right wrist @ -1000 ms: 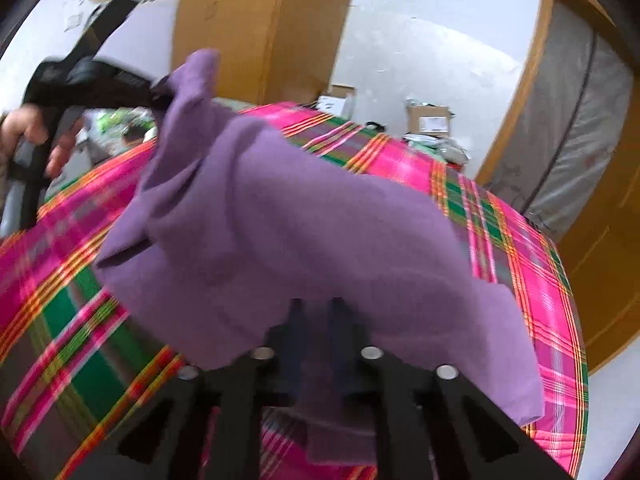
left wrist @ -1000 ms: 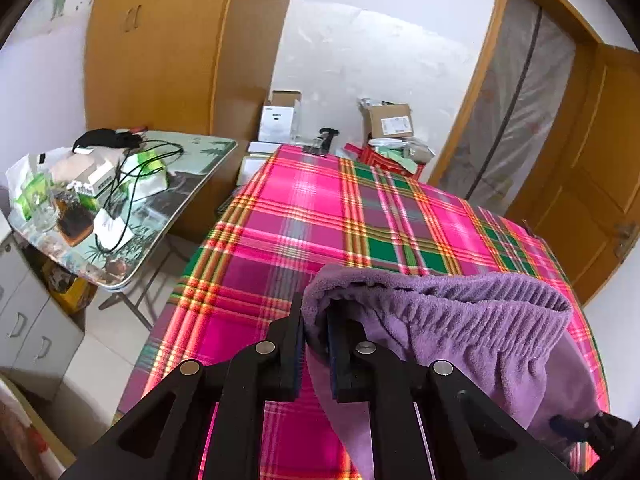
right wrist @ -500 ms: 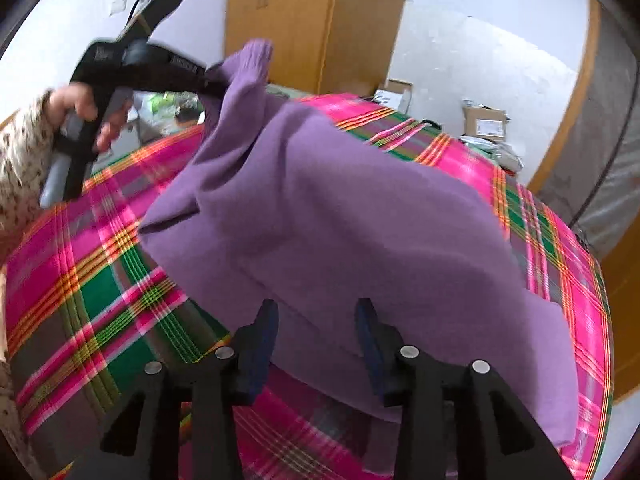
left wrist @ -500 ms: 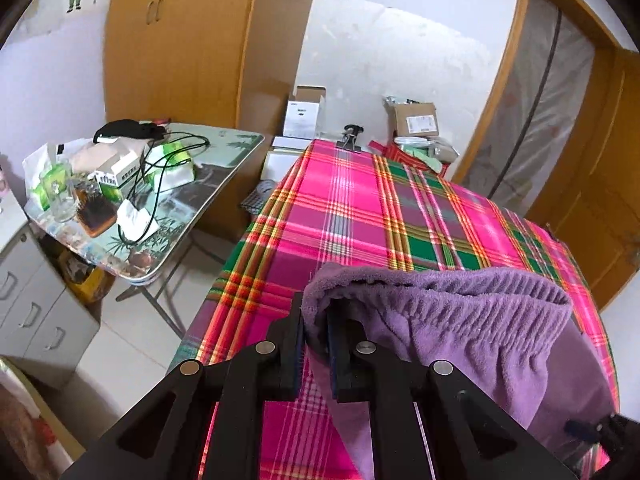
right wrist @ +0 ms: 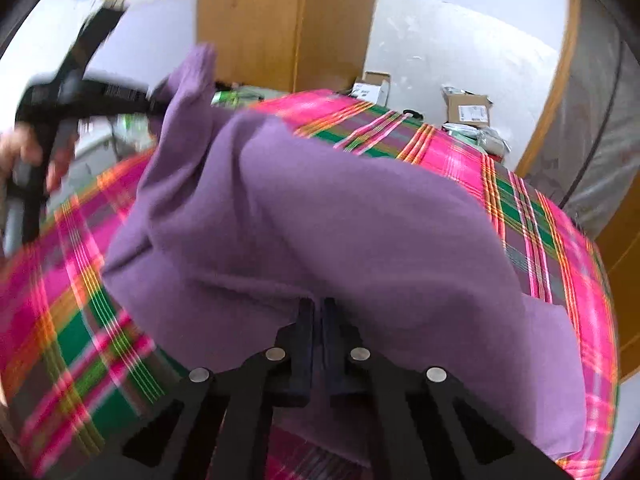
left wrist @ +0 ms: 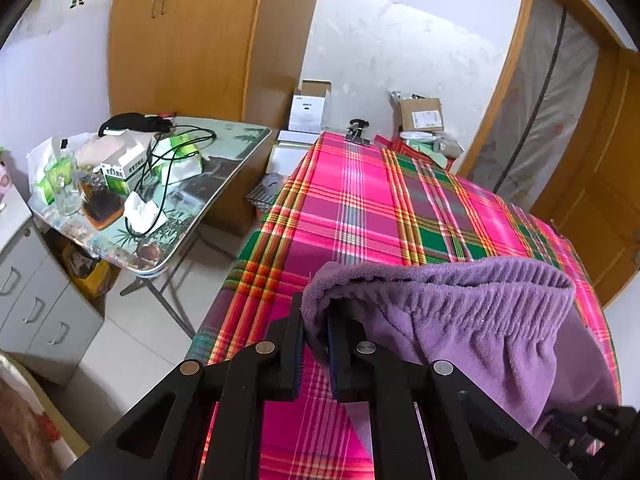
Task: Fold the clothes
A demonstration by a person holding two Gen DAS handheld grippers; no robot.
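- The purple fleece garment (left wrist: 472,320) hangs in the lower right of the left wrist view, lifted above the plaid cloth (left wrist: 360,208); its gathered elastic waistband (left wrist: 460,280) runs across the frame from the centre to the right.
- In the right wrist view the same garment (right wrist: 320,216) fills the middle of the frame, stretched from the upper left down to the lower right, with the plaid cloth (right wrist: 72,320) under it.
- The left tool (left wrist: 314,336) is clenched on the left end of the waistband; purple cloth is pinched between its two dark pads at the lower centre of the frame.
- The right tool (right wrist: 317,320) is clenched on the lower edge of the garment at the lower centre of its frame; the two pads stand almost together and the cloth falls over their tips.
- In the upper left of the right wrist view, the left tool (right wrist: 116,96) is seen from outside, blurred, with a hand (right wrist: 24,152) around its handle at the left edge.
- The plaid cloth is pink, green and orange and covers the surface under the garment.
- At the left of the left wrist view stands a side table (left wrist: 224,184) with small boxes and black cables on it.
- Behind it is a wooden wardrobe (left wrist: 180,40), and cardboard boxes (left wrist: 420,114) are by the white wall at the upper centre.
- A wooden door (left wrist: 600,168) is at the right edge.
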